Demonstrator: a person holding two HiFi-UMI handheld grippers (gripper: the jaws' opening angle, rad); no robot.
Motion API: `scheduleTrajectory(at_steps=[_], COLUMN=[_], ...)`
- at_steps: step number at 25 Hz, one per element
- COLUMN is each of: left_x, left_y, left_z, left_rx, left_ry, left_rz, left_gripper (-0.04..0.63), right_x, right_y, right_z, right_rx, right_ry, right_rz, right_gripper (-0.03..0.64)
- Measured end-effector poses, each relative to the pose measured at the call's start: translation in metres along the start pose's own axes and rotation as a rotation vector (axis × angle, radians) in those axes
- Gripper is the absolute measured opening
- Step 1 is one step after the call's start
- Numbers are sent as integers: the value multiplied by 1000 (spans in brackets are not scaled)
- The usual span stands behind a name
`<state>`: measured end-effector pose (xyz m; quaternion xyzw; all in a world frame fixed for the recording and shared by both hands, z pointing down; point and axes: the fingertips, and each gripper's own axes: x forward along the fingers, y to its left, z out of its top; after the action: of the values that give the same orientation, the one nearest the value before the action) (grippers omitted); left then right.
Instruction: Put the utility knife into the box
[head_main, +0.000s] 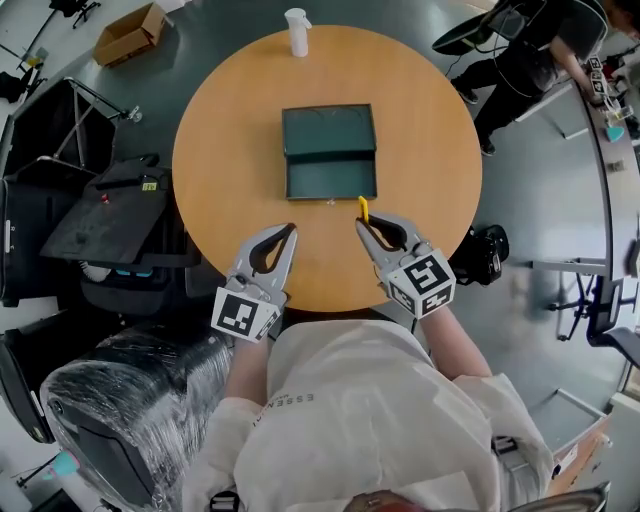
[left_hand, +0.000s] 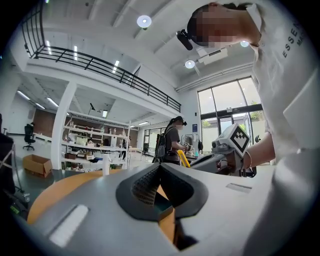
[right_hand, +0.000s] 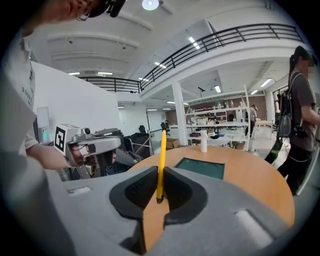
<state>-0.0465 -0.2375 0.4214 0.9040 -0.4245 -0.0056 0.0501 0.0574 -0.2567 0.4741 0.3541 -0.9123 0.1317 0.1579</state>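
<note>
1. Yellow and slim, the utility knife (right_hand: 160, 160) stood upright, clamped by its lower end between the fingers (right_hand: 137, 190) of the right gripper (head_main: 363, 227), just on the near side of the box (head_main: 331, 197).
2. The dark green box lay open on the round wooden surface (head_main: 230, 120), its lid folded back on the far side. Its tray looked empty.
3. The left gripper (head_main: 289, 232) hung off the box's near-left corner, fingers together on nothing.
4. The grip sat at the knife's very end and most of its length stood free. A knock against the box's near wall would probably pivot it or lever it out.
5. Kept upright, the knife could not settle flat in the shallow tray. Let go too early, it might topple over the rim onto the surface.
6. Nothing steadied the box, so a push from the knife could slide it toward the white bottle (head_main: 297, 32) beyond it.
</note>
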Motion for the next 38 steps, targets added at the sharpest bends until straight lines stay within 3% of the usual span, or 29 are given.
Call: scheduleTrajectory(at_steps=[7, 11, 15, 19, 30, 38], left_x=[40, 60, 77, 84, 84, 83], left_y=[43, 56, 73, 86, 101, 103], left_z=[-19, -39, -46, -63, -97, -96], left_rx=[-81, -86, -144, -176, -296, -305], left_ry=[9, 48, 47, 79, 131, 111], left_rz=[-30, -70, -77, -54, -17, -16], left_gripper=[17, 17, 17, 17, 17, 17], right_x=[63, 106, 148, 177, 213, 216], right_y=[-35, -54, -67, -79, -81, -85], right_z=[-28, -48, -64, -88, -153, -158], right_rx=[-22, 23, 61, 0, -7, 5], right_ry=[144, 219, 297, 420, 683, 731], right_rz=[-20, -7, 26, 10, 53, 42], right_gripper=[31, 31, 31, 31, 31, 42])
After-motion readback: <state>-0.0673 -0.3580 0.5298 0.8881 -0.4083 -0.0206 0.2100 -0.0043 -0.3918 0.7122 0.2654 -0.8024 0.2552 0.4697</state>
